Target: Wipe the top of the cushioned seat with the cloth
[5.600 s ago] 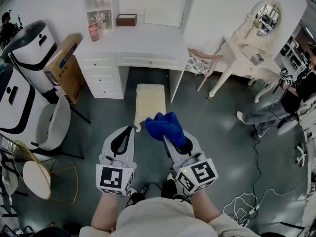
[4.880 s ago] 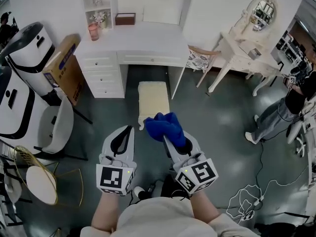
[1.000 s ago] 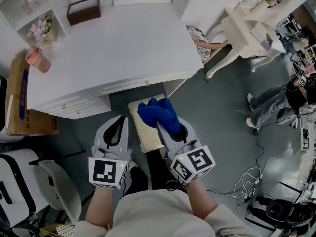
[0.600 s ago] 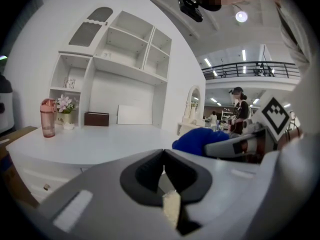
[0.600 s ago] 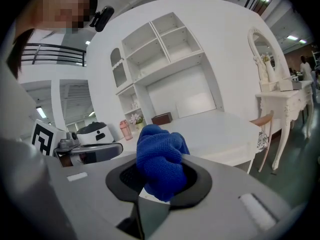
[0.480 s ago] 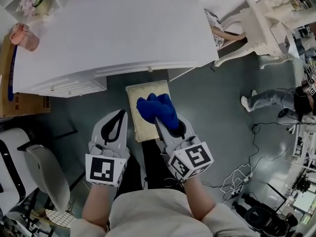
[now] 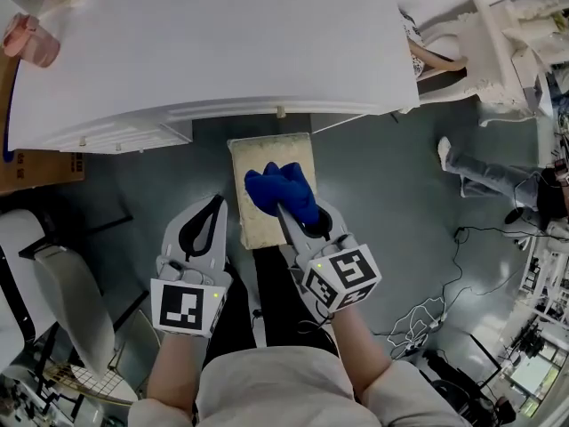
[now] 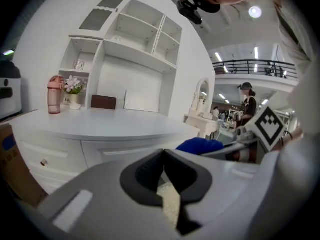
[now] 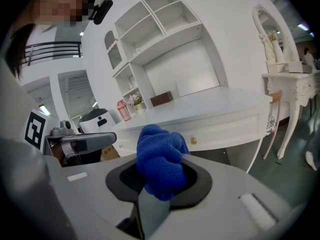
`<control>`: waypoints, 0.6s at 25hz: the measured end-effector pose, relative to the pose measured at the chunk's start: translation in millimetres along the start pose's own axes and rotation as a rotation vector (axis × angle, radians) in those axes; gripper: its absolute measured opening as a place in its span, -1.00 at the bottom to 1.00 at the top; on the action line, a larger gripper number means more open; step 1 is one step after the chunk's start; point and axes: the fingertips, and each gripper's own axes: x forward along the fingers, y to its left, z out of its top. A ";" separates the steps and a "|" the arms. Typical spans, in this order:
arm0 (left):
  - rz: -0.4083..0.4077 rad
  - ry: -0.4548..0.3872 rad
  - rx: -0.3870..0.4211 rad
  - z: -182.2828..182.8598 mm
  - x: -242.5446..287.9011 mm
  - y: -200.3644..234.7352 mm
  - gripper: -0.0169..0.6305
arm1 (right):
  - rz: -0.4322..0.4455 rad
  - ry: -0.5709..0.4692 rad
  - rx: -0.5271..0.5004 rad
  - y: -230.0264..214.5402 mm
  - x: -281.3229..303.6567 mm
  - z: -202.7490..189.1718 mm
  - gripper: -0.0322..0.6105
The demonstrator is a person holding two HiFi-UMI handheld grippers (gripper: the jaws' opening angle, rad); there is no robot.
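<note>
White desk (image 7: 204, 43) ahead of both grippers, across the top of the head view. Cream cushioned seat (image 7: 271, 149) partly tucked under the desk edge, directly below the right gripper (image 7: 292, 216) and just right of the left gripper (image 7: 213, 205).

Right gripper clenched on the blue cloth (image 7: 280, 189), bunched at the jaw tips over the middle of the seat. Cannot tell if touching the cushion or hovering just above. Left gripper closed on nothing, tips together, idle beside the seat's left edge.

Step in hand, as a judgement: end of the approach, wipe about to start or only just started. Next move calls for pressing the cloth down onto the cushion and dragging it over the whole top, including the far end by the desk. Narrow contact likely with the cloth so bunched, so several passes.

Versus half a second ago: little change, cloth slightly more squarely inside the seat outline. Versus about five seconds ago: seat then well ahead of both grippers with much of the room in view, now right under the cloth.
</note>
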 end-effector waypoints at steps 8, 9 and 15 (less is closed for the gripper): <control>0.029 0.031 -0.035 -34.2 7.9 17.4 -0.94 | 0.023 0.076 0.016 -15.3 48.2 -46.2 -0.58; 0.032 0.034 -0.037 -39.1 9.1 19.0 -0.95 | 0.025 0.084 0.019 -17.5 54.0 -52.6 -0.58; 0.053 0.060 -0.065 -68.0 15.1 29.5 -0.95 | 0.044 0.150 0.025 -29.0 92.4 -92.9 -0.58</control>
